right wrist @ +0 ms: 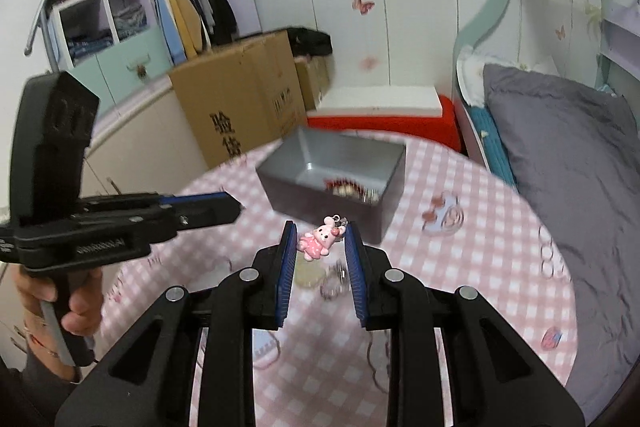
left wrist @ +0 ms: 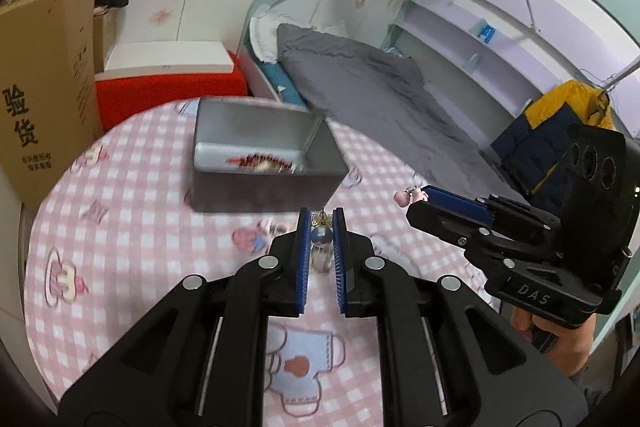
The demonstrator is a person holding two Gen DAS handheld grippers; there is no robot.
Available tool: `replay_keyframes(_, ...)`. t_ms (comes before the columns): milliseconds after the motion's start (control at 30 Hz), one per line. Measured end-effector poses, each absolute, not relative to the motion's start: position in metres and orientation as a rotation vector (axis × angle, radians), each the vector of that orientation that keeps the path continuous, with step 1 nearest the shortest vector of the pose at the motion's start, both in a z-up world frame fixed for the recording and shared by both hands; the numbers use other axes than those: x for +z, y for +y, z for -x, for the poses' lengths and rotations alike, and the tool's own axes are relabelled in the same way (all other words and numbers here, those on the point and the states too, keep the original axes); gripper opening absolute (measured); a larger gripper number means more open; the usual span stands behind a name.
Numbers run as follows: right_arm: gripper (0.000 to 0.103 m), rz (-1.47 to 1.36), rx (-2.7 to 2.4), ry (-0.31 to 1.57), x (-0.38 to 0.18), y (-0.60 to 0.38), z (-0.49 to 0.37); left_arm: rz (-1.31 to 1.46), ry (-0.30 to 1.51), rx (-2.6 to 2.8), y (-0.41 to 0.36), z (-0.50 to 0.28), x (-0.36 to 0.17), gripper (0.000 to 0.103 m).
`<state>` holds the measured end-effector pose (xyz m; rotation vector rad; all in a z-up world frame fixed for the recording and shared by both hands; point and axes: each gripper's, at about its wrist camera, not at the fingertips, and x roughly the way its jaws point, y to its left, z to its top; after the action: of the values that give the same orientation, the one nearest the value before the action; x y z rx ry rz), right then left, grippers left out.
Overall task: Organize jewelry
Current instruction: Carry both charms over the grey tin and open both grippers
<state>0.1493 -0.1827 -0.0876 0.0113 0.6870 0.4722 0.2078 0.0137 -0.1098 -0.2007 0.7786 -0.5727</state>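
Right tool [right wrist: 320, 239] around pink charm [right wrist: 316, 241]

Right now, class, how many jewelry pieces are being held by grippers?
2. A pearl pendant with a gold crown sits between the left gripper fingers; a pink bear charm sits in the right gripper. More pieces lie blurred in the grey box.

One grey box [right wrist: 336, 163], one pink bear charm [right wrist: 318, 241], one pearl pendant [left wrist: 321, 235], two cardboard boxes [right wrist: 240, 103]
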Motion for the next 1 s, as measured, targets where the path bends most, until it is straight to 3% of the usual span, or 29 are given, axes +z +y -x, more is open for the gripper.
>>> replay_keyframes(267,0.023,-0.035,0.507,0.669,-0.069,-0.176,-0.198,0.232,0.793,-0.621,0.007,-0.256,-0.090,0.011)
replay_keyframes(500,0.023,-0.013,0.512,0.743,-0.091,-0.162,-0.233,0.233,0.882,-0.605,-0.001,-0.298,-0.113,0.011)
replay_keyframes(1000,0.024,-0.028,0.499,0.802,-0.118,-0.163,-0.244,0.221,0.948,-0.528,-0.001,-0.312,-0.138,0.012)
